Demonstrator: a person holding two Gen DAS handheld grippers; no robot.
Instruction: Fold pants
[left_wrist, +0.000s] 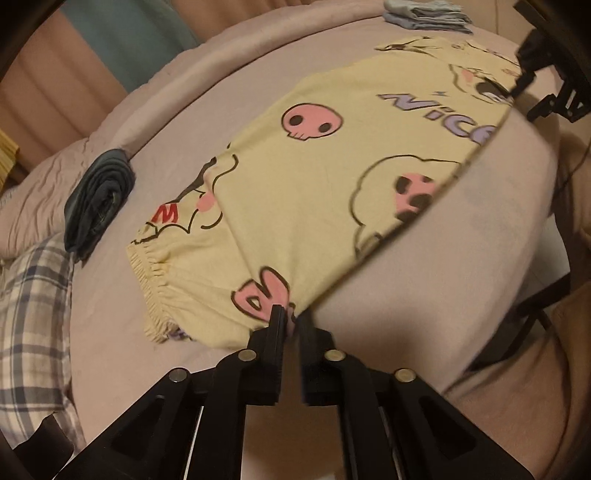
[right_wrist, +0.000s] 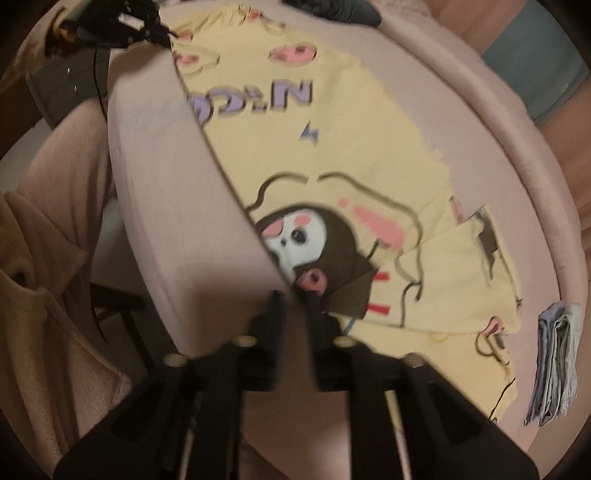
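Yellow pants (left_wrist: 295, 192) flat on pink bed (left_wrist: 443, 288); both grippers, left (left_wrist: 291, 317) and right (right_wrist: 295, 295), slightly spread at near fold edge, pads off cloth. Dark folded garment (left_wrist: 99, 199), plaid cloth (left_wrist: 33, 314), grey folded stack (right_wrist: 557, 362) alongside.

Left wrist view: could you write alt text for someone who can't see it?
Yellow cartoon-print pants lie flat on a pink bed. The left gripper sits at their near edge, jaws slightly apart. A dark folded garment and a plaid cloth lie left.
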